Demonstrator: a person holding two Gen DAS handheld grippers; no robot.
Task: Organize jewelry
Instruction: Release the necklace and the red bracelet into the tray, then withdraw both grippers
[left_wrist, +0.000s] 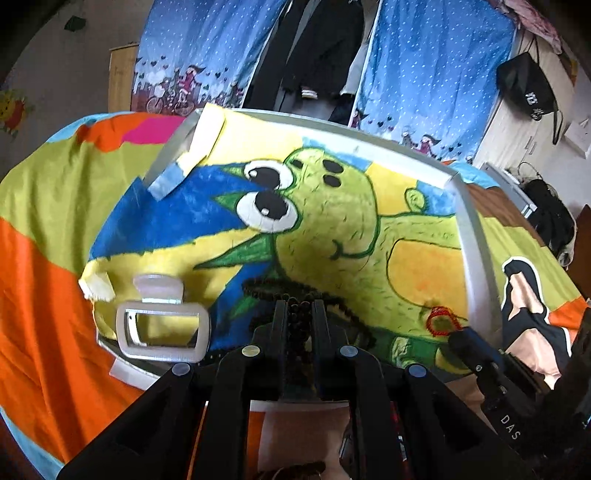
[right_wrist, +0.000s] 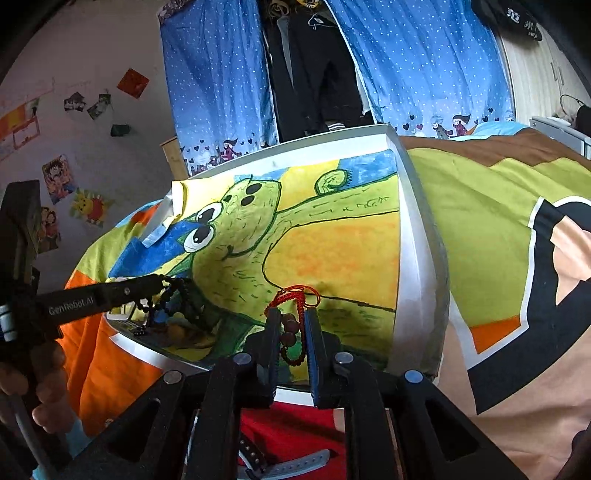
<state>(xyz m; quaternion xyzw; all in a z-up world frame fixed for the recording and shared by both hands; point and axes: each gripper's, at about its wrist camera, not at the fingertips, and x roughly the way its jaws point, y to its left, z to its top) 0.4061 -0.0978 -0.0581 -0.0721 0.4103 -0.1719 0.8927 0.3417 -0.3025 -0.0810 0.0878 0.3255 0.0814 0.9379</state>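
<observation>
A white tray lined with a green dinosaur drawing lies on a colourful bedspread. My left gripper is shut on a black bead necklace that trails onto the drawing; in the right wrist view the gripper comes in from the left with the beads hanging from it. My right gripper is shut on a red cord bracelet with brown beads, its red loop resting on the drawing. The red loop also shows at the right gripper's tip in the left wrist view.
A white square hair clip rests at the tray's near left corner. The tray's raised right rim borders the bedspread. Blue curtains and dark hanging clothes stand behind. A grey watch strap lies below my right gripper.
</observation>
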